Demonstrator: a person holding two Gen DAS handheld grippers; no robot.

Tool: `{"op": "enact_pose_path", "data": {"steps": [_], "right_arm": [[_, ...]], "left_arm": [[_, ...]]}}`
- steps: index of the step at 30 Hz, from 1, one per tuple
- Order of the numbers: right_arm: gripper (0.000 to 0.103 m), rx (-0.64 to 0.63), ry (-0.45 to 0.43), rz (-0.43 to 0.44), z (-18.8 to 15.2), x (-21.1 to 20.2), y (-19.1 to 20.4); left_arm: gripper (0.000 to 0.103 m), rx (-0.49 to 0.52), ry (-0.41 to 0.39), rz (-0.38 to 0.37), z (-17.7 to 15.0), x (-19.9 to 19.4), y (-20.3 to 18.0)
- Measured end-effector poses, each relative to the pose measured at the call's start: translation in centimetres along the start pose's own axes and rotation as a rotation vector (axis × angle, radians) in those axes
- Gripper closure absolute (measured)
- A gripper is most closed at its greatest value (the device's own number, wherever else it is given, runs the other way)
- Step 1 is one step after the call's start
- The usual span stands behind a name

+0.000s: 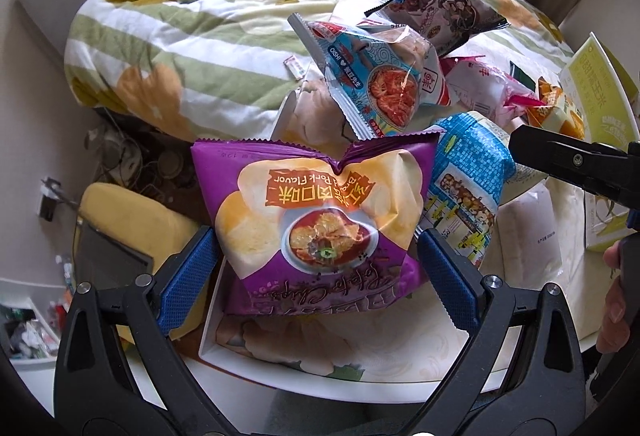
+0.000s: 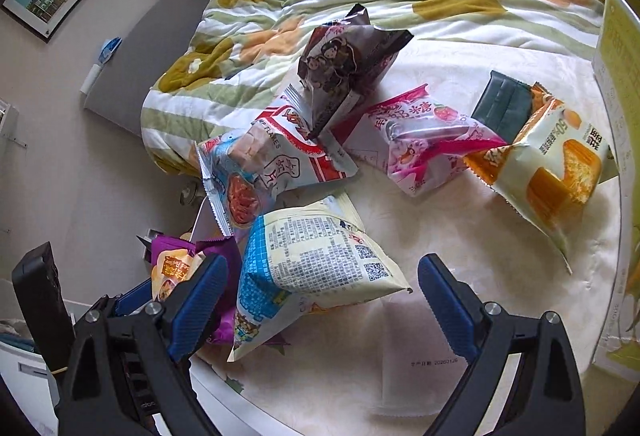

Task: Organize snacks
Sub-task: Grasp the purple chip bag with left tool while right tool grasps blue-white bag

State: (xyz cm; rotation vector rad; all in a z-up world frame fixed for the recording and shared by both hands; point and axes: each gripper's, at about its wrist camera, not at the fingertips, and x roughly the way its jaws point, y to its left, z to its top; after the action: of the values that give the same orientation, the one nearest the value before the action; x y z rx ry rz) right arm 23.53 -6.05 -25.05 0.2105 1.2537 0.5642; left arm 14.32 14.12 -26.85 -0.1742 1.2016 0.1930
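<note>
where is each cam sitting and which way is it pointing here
Left wrist: sits on the left tongs, looking forward over the purple chip bag between its blue pads toward the snack pile and floral quilt; the right tongs' black finger and a bare hand show at right.
Right wrist: sits on the right tongs, open over the blue-and-cream bag, facing the same pile; the left tongs show at lower left.
Shared: purple chip bag, blue-and-cream bag, monkey-print bag, quilt.
</note>
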Motion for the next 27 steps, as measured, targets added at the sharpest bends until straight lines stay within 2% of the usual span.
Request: {"op": "enact_pose_path", "data": {"steps": [3, 12, 27], "right_arm": [[0.008, 0.001, 0.042, 0.027, 0.3, 1.1, -0.2], [0.008, -0.032, 0.126, 0.066, 1.1, 3.8, -0.7], [0.009, -0.095, 0.190, 0.101, 2.0, 6.1, -0.2]], "left_arm": [[0.013, -0.002, 0.015, 0.018, 0.1, 0.7, -0.1], [0.026, -0.016, 0.035, 0.020, -0.1, 1.3, -0.2], [0.030, -0.047, 0.052, 0.008, -0.7, 0.4, 0.2]]}}
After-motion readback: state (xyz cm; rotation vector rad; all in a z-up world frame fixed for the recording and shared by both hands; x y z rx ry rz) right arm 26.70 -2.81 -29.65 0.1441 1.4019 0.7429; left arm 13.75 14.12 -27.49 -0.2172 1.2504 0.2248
